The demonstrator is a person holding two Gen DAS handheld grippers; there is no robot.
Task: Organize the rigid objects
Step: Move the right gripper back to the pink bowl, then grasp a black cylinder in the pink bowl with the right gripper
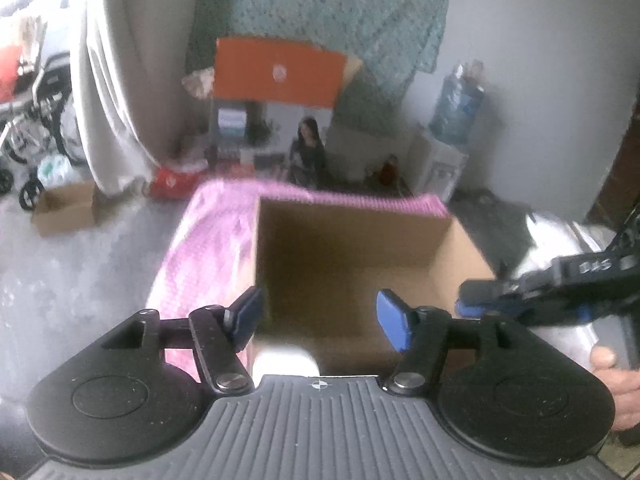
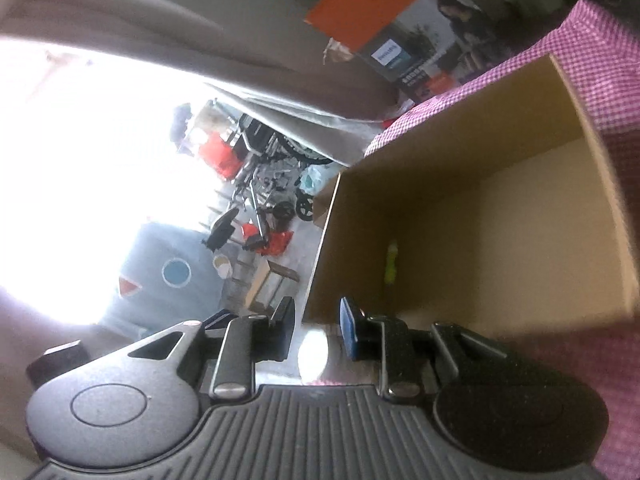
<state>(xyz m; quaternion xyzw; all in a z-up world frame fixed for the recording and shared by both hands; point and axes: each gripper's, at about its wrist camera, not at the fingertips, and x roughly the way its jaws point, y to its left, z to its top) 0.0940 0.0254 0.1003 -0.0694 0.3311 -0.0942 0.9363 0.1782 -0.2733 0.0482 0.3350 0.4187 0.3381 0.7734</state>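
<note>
An open cardboard box (image 1: 352,240) stands on a pink checked cloth (image 1: 208,240). My left gripper (image 1: 320,318) hovers open at the box's near edge, with a pale rounded object (image 1: 286,362) just below its jaws. My right gripper (image 1: 480,300) enters from the right, over the box's right edge, by a shiny metal object (image 1: 560,240). In the right wrist view the box (image 2: 500,208) appears rolled sideways, with a small yellow-green item (image 2: 391,261) inside. My right gripper (image 2: 316,330) sits at the box rim with a narrow gap around something shiny (image 2: 316,352); the grip is unclear.
An orange and grey product box (image 1: 276,92) stands behind the table against a wall with a teal blanket (image 1: 340,12). A water dispenser (image 1: 452,128) is at the back right. A small cardboard box (image 1: 66,208) and a wheelchair (image 1: 32,120) are on the floor to the left.
</note>
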